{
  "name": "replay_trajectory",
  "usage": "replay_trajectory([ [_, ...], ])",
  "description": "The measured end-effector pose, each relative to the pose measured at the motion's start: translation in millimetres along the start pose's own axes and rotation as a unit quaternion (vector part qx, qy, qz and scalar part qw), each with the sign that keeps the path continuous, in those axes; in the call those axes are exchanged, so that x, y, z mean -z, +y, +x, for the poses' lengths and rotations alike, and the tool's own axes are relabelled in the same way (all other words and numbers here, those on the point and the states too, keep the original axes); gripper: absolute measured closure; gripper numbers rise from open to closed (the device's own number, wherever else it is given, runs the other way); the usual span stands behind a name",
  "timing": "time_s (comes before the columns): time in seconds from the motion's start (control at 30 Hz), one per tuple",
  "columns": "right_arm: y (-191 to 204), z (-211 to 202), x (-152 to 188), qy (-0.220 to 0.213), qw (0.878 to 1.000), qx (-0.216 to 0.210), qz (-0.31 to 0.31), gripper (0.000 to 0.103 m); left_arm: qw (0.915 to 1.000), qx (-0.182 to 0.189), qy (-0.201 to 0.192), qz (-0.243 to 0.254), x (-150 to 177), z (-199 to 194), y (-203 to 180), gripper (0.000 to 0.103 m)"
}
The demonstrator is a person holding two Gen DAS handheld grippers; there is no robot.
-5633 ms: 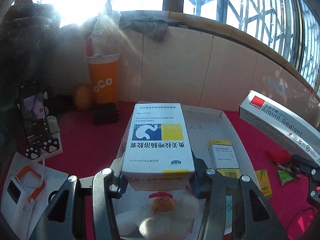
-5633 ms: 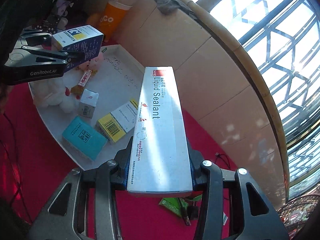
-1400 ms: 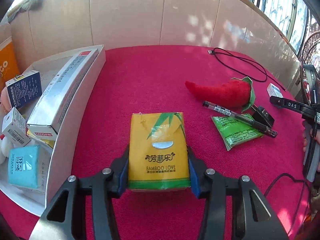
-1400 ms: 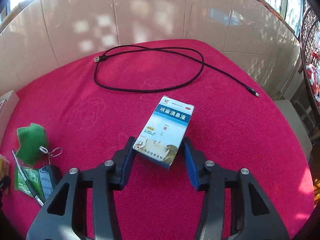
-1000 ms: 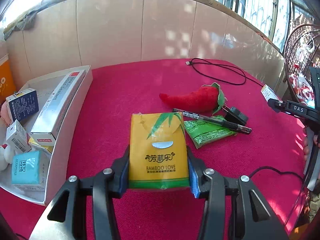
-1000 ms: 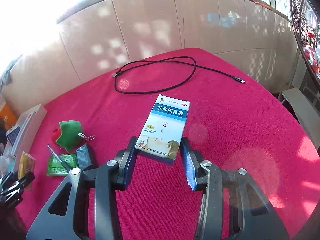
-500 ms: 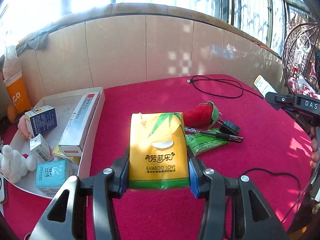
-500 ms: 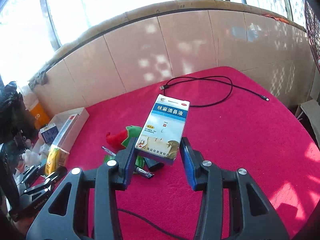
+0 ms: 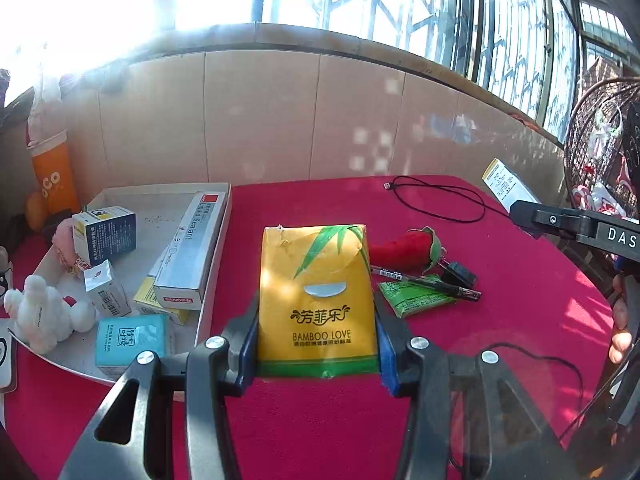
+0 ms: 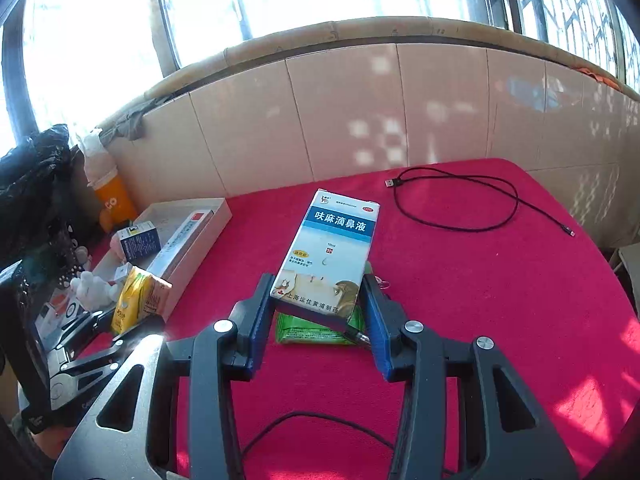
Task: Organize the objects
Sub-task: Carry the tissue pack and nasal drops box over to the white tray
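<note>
Between the left gripper's (image 9: 318,344) jaws, the yellow tissue pack (image 9: 316,296) is pinched and now rides higher than a second ago, well clear of the red tablecloth (image 9: 500,280), near the white tray (image 9: 218,240).

Right wrist view: the right gripper (image 10: 320,316) clamps the nose-drop box (image 10: 330,252), likewise lifted and now facing the tray; both await placement.

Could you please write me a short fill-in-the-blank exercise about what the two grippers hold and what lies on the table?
1. The left gripper is shut on a ____ tissue pack printed BAMBOO LOVE.
2. The right gripper holds a nose drops box above the ____ tablecloth.
3. The long Liquid Sealant box lies inside the white ____.
4. A black pen lies across a ____ packet.

Missing words: yellow; red; tray; green
</note>
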State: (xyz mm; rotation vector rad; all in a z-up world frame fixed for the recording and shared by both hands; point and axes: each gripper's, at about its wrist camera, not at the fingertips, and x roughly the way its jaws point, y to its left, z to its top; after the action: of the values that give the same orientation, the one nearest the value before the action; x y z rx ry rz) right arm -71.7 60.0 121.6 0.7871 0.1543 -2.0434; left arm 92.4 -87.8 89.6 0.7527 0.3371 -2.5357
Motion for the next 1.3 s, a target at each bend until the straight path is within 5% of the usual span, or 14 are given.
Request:
replay_trajectory([
  [0.7,99.1,29.1,-5.6,0.037,0.994,-0.037,-0.099,0.061,0.9978,-0.018,-0.023,-0.060,-1.6,-22.5,58.1,0.055],
  [1.3,199.7,77.2,-15.6,0.067,0.979,-0.087,-0.170,0.061,0.9902,-0.084,-0.047,-0.102,-15.8,-42.3,140.6,0.055],
])
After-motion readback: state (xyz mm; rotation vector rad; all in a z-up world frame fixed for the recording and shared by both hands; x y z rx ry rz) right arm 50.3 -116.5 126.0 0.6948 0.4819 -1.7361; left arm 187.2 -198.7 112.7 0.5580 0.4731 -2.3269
